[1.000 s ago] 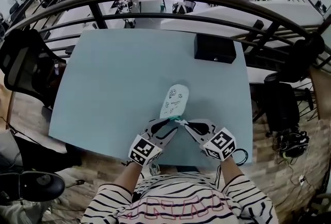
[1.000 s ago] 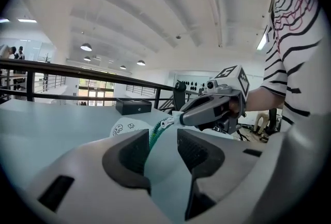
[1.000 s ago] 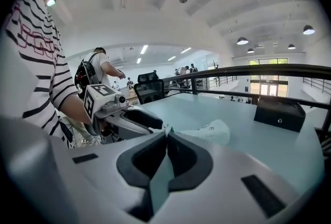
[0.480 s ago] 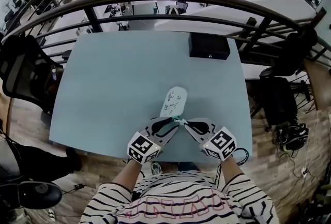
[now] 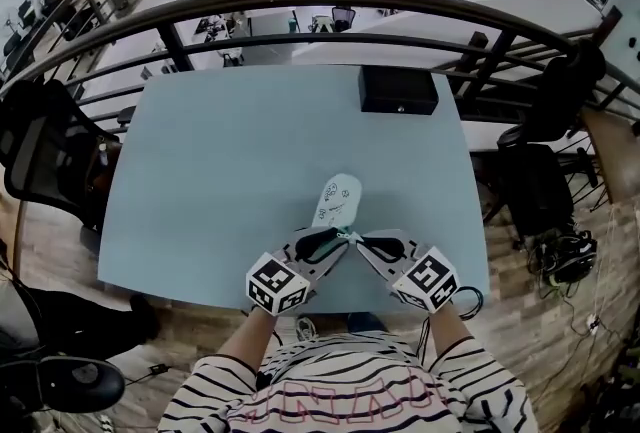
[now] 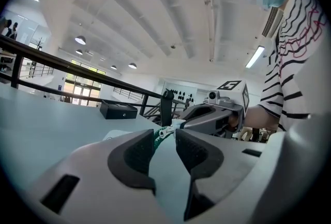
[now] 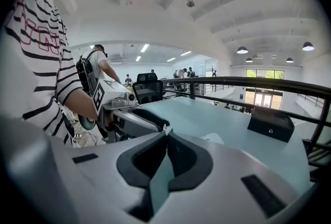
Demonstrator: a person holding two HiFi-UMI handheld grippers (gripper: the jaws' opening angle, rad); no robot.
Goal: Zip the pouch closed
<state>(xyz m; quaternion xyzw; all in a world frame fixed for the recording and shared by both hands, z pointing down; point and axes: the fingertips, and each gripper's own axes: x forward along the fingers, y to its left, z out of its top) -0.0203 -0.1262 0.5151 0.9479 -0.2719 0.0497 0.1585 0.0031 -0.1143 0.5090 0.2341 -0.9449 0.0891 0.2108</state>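
To close the zip cleanly, I judge that the pull should run straight along the teeth while the other hand keeps the fabric taut and the slider untwisted. Nearest the person, the right gripper has its jaws pressed together on the small metal zipper pull. Tip to tip with it, the left gripper has its jaws slightly apart, with the teal end of the pouch between them. It seems to pinch that end, though the view is too unclear to be sure. The white, doodled pouch stretches away from both over the pale blue table, near its front edge. A black box sits well beyond, at the far edge.
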